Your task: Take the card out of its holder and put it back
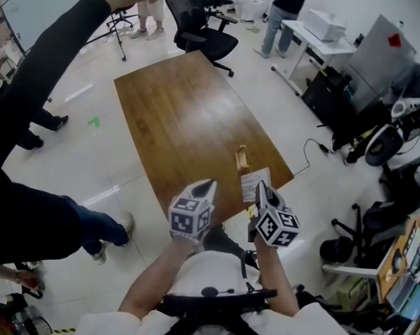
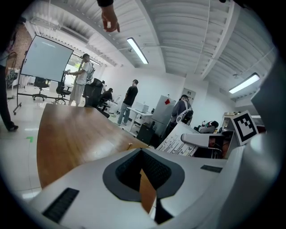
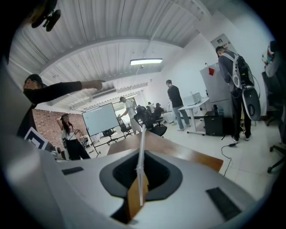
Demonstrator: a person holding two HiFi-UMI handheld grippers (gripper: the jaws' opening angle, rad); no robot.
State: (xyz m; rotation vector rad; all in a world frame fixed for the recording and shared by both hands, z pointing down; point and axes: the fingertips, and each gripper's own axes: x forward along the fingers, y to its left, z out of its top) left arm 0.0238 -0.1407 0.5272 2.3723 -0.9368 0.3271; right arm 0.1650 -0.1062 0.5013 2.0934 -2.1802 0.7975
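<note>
— While the right gripper (image 1: 260, 190) grips the card (image 1: 254, 180), where should it aim?

— At the wooden holder (image 1: 242, 160). It stands on the table (image 1: 185, 107) just beyond the card, close to the table's near corner. The jaws are clamped on the card's near edge, and in the right gripper view the card runs edge-on straight out from between them.

— Is the card seated in the slot?

— I cannot tell. It looks free, just beside the holder. I would keep it square to the slot, line up its free edge, and ease it in slowly so that the light holder neither tips nor slides.

— And the left gripper (image 1: 208, 187)?

— Its jaws are drawn together on nothing, and only a sliver of tabletop shows between them. It hovers over the table's edge, left of the card and apart from it. It could steady the holder if that starts to shift.
</note>
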